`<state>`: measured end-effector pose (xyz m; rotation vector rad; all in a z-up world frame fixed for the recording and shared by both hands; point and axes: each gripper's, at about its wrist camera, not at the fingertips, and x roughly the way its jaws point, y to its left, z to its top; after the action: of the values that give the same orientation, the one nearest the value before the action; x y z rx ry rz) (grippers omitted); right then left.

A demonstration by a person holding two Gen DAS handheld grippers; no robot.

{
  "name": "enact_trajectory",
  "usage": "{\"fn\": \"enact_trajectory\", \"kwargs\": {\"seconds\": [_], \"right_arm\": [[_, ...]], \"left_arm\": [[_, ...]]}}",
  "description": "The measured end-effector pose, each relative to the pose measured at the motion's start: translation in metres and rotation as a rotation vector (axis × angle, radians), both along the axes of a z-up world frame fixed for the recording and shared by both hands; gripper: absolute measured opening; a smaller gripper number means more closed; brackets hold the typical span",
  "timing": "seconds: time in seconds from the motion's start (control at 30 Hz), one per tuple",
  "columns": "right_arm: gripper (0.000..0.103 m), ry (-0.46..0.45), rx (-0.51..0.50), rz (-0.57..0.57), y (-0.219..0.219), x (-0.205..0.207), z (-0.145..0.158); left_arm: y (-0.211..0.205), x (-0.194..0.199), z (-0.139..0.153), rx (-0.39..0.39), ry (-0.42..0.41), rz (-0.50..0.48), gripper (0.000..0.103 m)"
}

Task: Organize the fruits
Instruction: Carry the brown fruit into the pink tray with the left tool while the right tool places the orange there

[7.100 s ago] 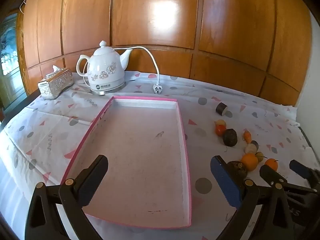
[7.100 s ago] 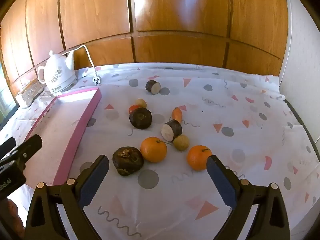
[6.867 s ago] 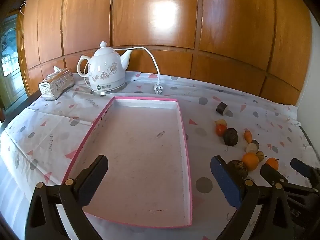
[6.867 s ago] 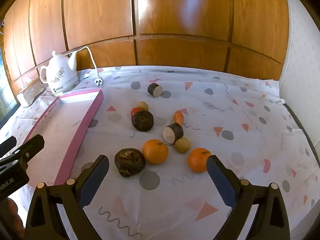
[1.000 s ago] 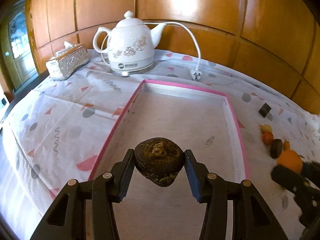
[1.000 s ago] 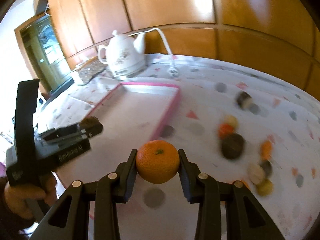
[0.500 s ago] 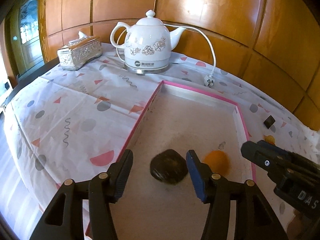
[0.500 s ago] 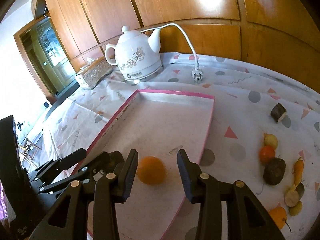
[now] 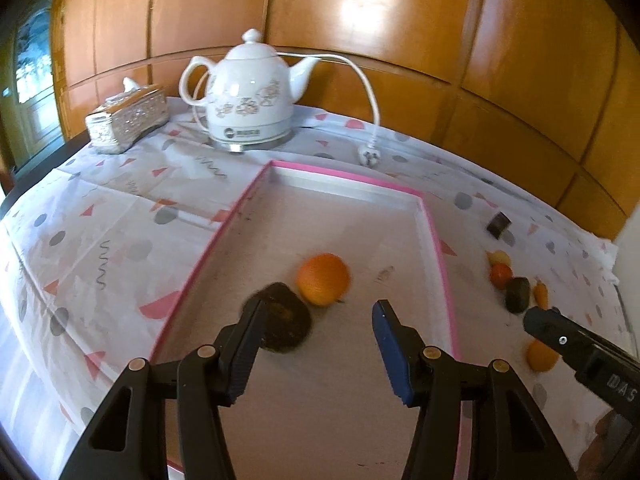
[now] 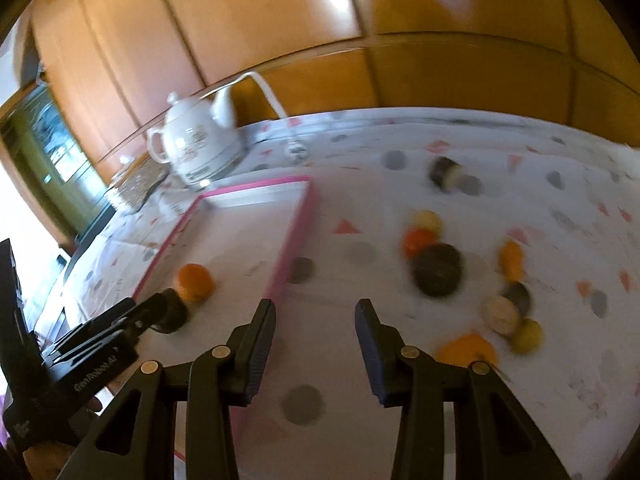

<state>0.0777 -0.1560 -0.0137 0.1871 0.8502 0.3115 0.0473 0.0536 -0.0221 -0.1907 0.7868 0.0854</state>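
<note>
first drop is done: orange [image 9: 323, 279] and dark fruit [image 9: 285, 320] lie in the pink tray [image 9: 436, 240]. left claw [image 9: 316, 344] and right claw [image 10: 316, 340] gape empty. next: fetch the loose fruits [image 10: 438, 269] on the right tabletop [image 10: 560, 240].

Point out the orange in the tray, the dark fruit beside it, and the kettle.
orange [image 9: 323, 279], left wrist view, middle of its peel
dark fruit [image 9: 286, 322], left wrist view, its upper side
kettle [image 9: 248, 98], left wrist view, middle of its white body
</note>
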Motion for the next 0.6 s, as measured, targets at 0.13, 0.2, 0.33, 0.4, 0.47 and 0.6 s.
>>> {"fn": "enact_trajectory", "kwargs": {"seconds": [0.13, 0.2, 0.33, 0.4, 0.47, 0.6], "right_arm": [[0.042, 0.000, -0.003, -0.040, -0.028, -0.015, -0.002], [0.042, -0.002, -0.007, -0.061, -0.043, -0.024, -0.004], [0.042, 0.013, -0.017, -0.126, -0.075, -0.037, -0.010], [0.042, 0.033, -0.009, -0.171, -0.093, -0.041, -0.015], [0.042, 0.051, -0.005, -0.207, -0.107, -0.042, -0.020], [0.042, 0.057, -0.025, -0.247, -0.122, -0.042, -0.027]], "left_arm": [[-0.011, -0.004, 0.003, 0.009, -0.008, -0.036, 0.056], [-0.017, -0.005, 0.005, 0.010, -0.013, -0.057, 0.056], [-0.027, -0.006, 0.006, 0.008, -0.015, -0.089, 0.058], [-0.034, -0.007, 0.006, 0.011, -0.012, -0.108, 0.059], [-0.041, -0.008, 0.007, 0.014, -0.011, -0.128, 0.059], [-0.056, -0.010, 0.006, 0.022, -0.009, -0.183, 0.060]]}}
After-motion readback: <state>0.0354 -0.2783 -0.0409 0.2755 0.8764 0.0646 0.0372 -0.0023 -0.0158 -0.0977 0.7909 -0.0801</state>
